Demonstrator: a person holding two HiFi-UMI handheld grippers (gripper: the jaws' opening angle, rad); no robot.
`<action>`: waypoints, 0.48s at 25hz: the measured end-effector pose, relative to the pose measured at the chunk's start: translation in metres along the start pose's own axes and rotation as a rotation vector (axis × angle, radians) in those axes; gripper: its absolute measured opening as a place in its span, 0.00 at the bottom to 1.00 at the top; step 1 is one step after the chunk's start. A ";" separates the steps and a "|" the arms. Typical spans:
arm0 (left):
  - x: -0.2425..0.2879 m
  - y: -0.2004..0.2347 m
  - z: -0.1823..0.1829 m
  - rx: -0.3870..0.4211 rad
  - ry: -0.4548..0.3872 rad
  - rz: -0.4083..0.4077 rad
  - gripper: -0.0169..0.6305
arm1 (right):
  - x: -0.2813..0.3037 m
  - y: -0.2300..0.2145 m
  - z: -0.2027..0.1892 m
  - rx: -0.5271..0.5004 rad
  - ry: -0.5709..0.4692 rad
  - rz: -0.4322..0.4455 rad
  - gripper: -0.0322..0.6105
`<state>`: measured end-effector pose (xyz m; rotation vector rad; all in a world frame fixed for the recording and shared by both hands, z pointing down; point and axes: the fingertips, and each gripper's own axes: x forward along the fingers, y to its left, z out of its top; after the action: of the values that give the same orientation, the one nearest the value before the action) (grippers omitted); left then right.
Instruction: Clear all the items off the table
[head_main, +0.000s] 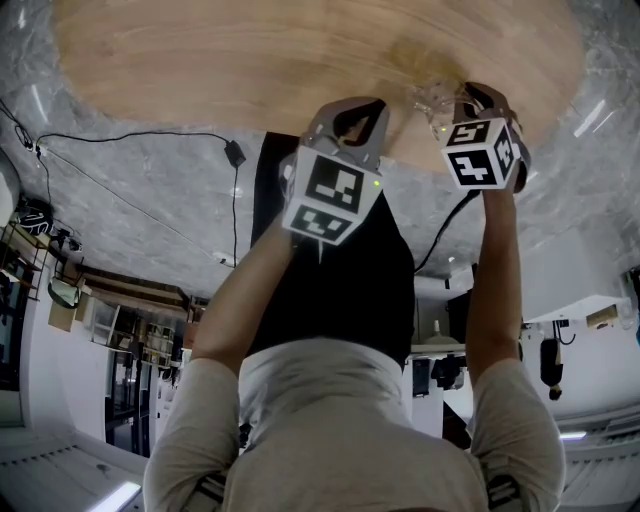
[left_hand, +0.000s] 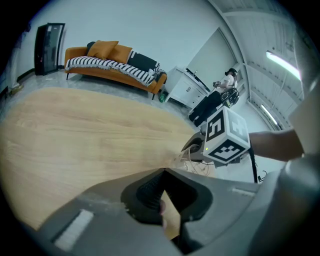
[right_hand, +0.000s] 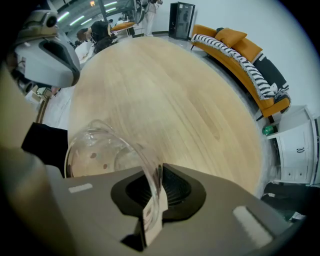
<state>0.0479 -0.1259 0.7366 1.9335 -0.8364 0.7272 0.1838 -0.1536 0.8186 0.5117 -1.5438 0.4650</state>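
A round pale wooden table (head_main: 250, 60) fills the top of the head view, and its top (right_hand: 165, 95) looks bare. My right gripper (right_hand: 152, 200) is shut on the rim of a clear glass bowl (right_hand: 95, 150), holding it over the table's near edge. In the head view the right gripper (head_main: 470, 95) and bowl (head_main: 435, 100) sit at the table's right rim. My left gripper (head_main: 358, 110) hovers just left of it, also over the edge. In its own view the left gripper (left_hand: 162, 200) stands shut with nothing in it, and the bowl (left_hand: 192, 150) shows ahead to the right.
An orange sofa (left_hand: 115, 65) with a striped throw stands beyond the table, beside a white cabinet (left_hand: 182, 85). A black cable (head_main: 130, 160) trails across the grey floor on the left. The person's torso and arms fill the lower head view.
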 end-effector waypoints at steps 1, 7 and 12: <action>-0.001 0.001 0.001 0.003 -0.003 0.002 0.06 | -0.002 0.001 0.001 -0.001 -0.005 0.000 0.10; -0.010 0.008 0.005 0.001 -0.024 0.015 0.06 | -0.017 0.009 0.011 0.006 -0.053 -0.012 0.11; -0.016 0.006 0.007 0.013 -0.028 0.019 0.06 | -0.033 0.012 0.027 0.010 -0.123 -0.039 0.11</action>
<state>0.0345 -0.1301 0.7239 1.9539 -0.8700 0.7205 0.1553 -0.1584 0.7847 0.5862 -1.6474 0.4180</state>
